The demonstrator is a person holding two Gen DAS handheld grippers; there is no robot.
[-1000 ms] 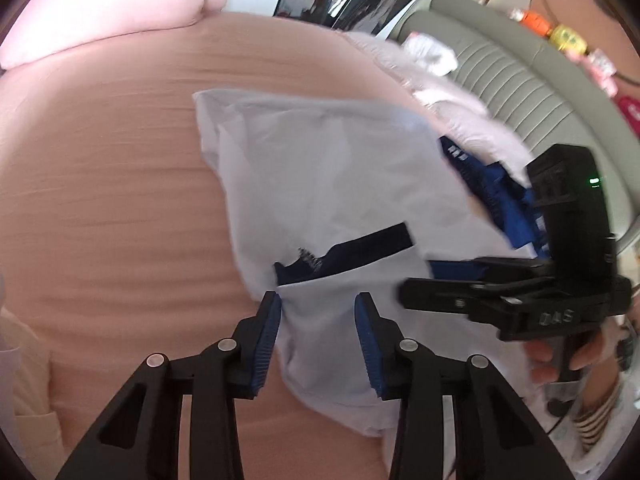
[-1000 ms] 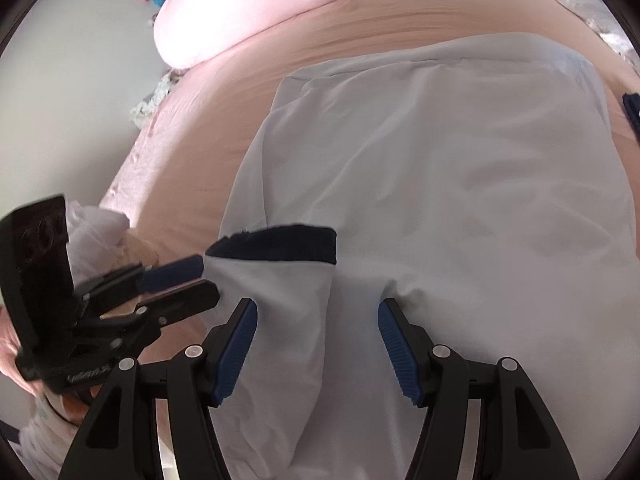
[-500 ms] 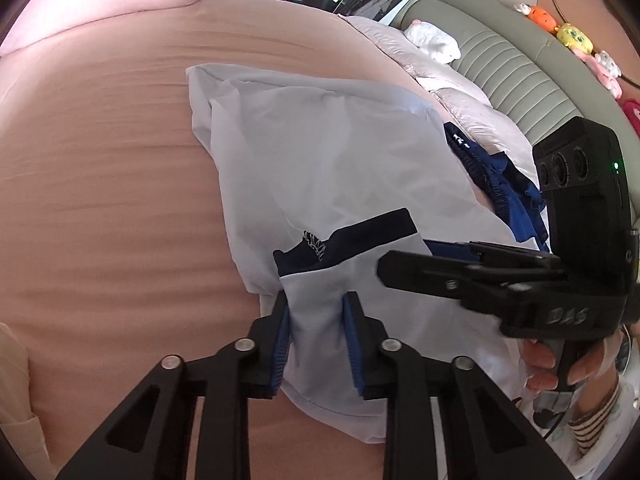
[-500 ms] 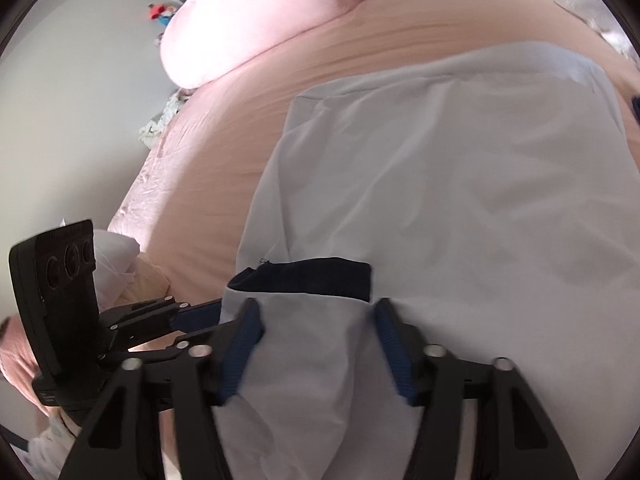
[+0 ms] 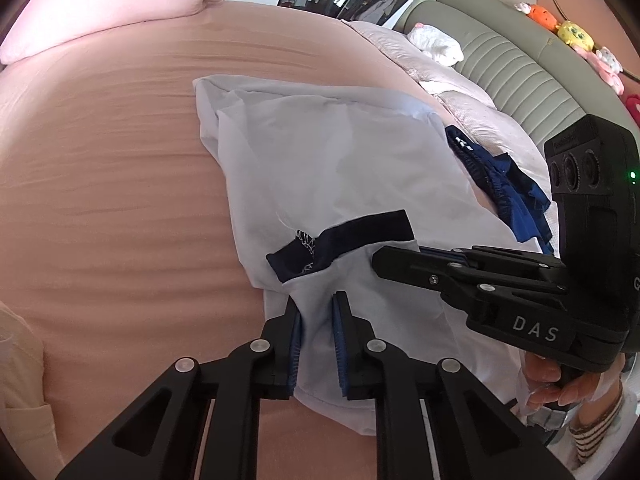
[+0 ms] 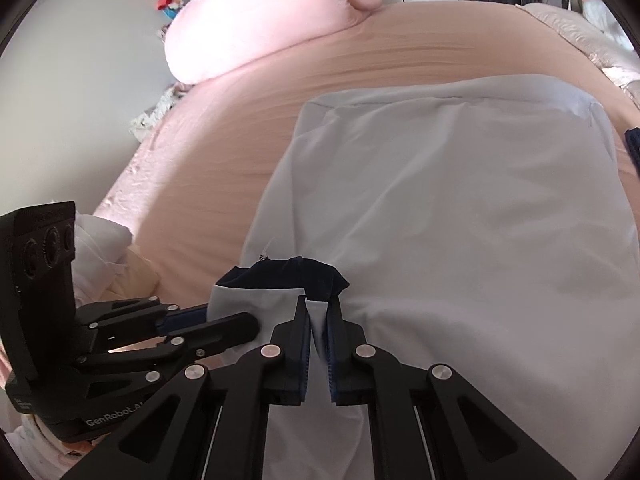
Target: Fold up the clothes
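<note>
where the left wrist camera looks forward, a pale blue shirt (image 5: 320,168) lies spread on a peach bed sheet (image 5: 112,184). the left gripper (image 5: 316,304) is nearly closed, its blue-padded fingers (image 5: 295,332) pinching a fold of the shirt's near edge, just below a dark navy cuff band (image 5: 344,240) that is turned up on the cloth. the right gripper (image 5: 394,258) reaches in from the right, its black fingers pressed together over the shirt beside the navy band, with a strip of blue pad showing between them. a person's hand (image 5: 556,380) holds its handle at lower right. beyond the shirt, a crumpled dark blue garment (image 5: 504,184) lies near its right edge. a pink pillow (image 5: 104,4) sits at the top left, and a grey-green ribbed headboard (image 5: 520,72) curves along the right, with small plush toys (image 5: 572,32) past it.

from the right wrist camera, the same shirt (image 6: 460,220) fills the right half of the view, flat on the sheet (image 6: 248,128). the right gripper (image 6: 318,312) is almost shut, a narrow ridge of pale cloth caught between its fingers (image 6: 304,340), right under the bunched navy band (image 6: 296,276). the left gripper (image 6: 236,320) comes in from the left, drawn close together on the shirt's edge beside the band. the pink pillow (image 6: 260,12) lies at the top.
</note>
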